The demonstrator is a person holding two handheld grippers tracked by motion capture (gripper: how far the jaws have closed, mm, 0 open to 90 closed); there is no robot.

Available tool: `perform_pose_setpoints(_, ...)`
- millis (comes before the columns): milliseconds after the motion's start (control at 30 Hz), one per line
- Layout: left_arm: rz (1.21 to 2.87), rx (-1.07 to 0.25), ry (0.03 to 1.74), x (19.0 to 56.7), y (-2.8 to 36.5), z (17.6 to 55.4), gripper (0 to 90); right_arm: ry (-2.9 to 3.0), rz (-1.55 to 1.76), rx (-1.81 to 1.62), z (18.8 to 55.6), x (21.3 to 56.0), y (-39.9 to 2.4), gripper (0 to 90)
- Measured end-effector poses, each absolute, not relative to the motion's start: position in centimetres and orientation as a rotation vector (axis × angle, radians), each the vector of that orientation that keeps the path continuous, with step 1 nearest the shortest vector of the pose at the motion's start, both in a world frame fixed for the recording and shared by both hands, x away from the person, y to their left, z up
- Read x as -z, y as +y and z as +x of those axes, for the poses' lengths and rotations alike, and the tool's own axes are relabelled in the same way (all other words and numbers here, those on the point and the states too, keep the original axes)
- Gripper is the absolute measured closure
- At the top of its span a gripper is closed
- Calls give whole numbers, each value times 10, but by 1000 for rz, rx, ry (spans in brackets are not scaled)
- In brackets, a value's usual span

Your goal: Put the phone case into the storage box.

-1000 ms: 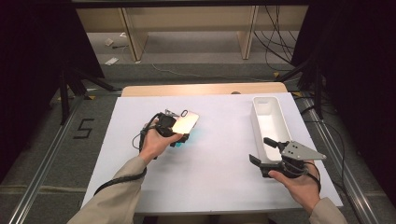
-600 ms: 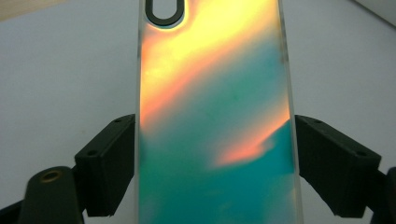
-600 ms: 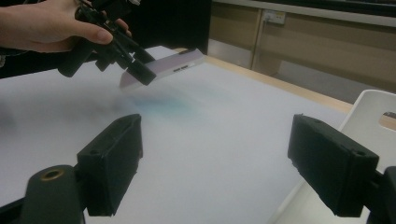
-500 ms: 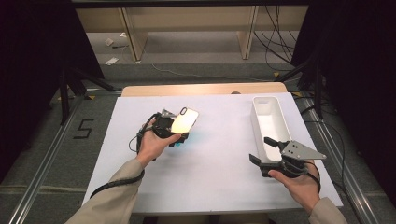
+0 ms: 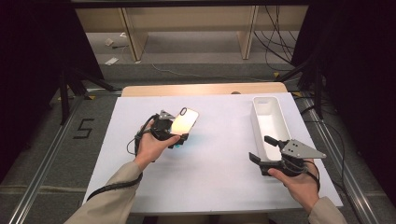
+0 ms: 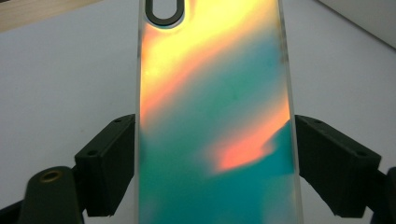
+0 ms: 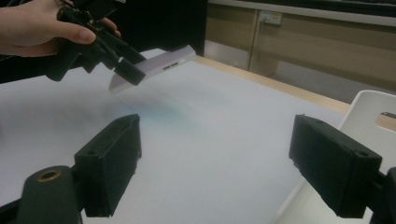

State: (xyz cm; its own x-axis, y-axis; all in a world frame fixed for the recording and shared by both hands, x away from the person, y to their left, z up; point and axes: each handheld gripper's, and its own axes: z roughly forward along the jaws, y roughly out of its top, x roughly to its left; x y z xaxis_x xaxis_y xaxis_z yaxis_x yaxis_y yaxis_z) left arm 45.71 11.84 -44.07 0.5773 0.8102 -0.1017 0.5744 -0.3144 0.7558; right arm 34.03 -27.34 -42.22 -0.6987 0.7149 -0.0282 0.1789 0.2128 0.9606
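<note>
One phone case (image 5: 184, 122) was held in the left claw (image 5: 180, 135), gripped across its width and lifted off the white counter (image 5: 219, 158), tilted. The left claw's view showed its iridescent back (image 6: 215, 116), orange-yellow fading into teal, with an oval camera cutout at the top; the right claw's view showed instead its pale edge (image 7: 159, 65) with small port openings. One white tray (image 5: 268, 119) lay at the counter's right. Just beside it, the right claw (image 5: 264, 149) stood released, nothing between its jaws.
</note>
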Motion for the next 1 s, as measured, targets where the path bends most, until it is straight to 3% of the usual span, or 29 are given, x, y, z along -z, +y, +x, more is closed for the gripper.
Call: perform_pose_setpoints(1000, 1984, -381, 1031, 431, 125, 428, 168, 2004, 823, -1546, 355, 411, -252, 173)
